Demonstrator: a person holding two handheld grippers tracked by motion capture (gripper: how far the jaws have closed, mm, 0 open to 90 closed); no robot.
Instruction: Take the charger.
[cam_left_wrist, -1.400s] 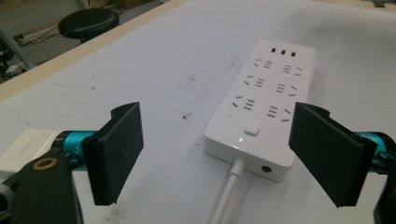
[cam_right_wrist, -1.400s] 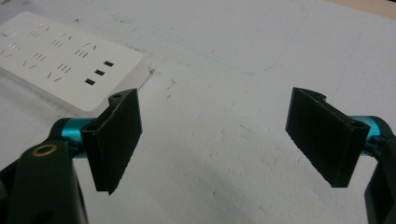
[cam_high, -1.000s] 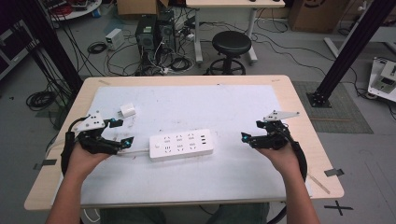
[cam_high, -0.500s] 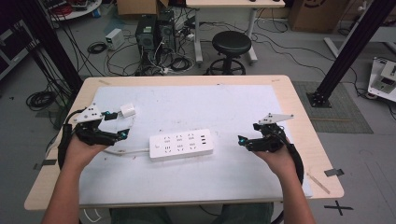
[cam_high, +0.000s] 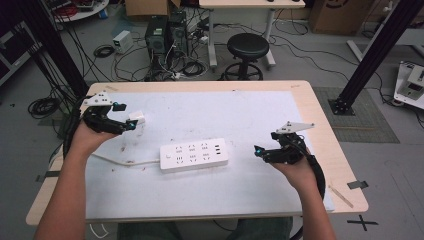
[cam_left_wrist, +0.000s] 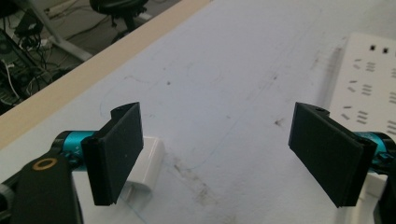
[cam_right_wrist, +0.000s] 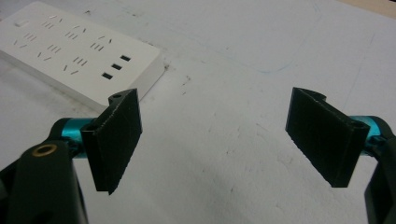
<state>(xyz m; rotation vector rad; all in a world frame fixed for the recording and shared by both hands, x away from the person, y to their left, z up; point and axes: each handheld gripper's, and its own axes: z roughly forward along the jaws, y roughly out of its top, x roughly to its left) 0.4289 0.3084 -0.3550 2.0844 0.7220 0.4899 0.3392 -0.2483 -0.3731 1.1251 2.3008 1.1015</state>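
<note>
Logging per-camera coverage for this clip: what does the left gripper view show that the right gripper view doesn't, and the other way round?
Left gripper view: a small white plug on the mat behind one open jaw, plus the wooden table edge and floor clutter beyond. Right gripper view: the power strip's USB-style slots, its corner, and a faint blue pen outline. Both share the white mat, part of the power strip, and wide-open black jaws holding nothing.

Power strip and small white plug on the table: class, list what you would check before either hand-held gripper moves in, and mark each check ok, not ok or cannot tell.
1. Left hand-held gripper open, holding nothing: ok.
2. Right hand-held gripper open, holding nothing: ok.
3. Power strip flat, sockets up: ok.
4. White plug beside the left jaws, not between them: ok.
5. Strip's sockets free: ok.
6. Plug's pin direction: cannot tell.
</note>
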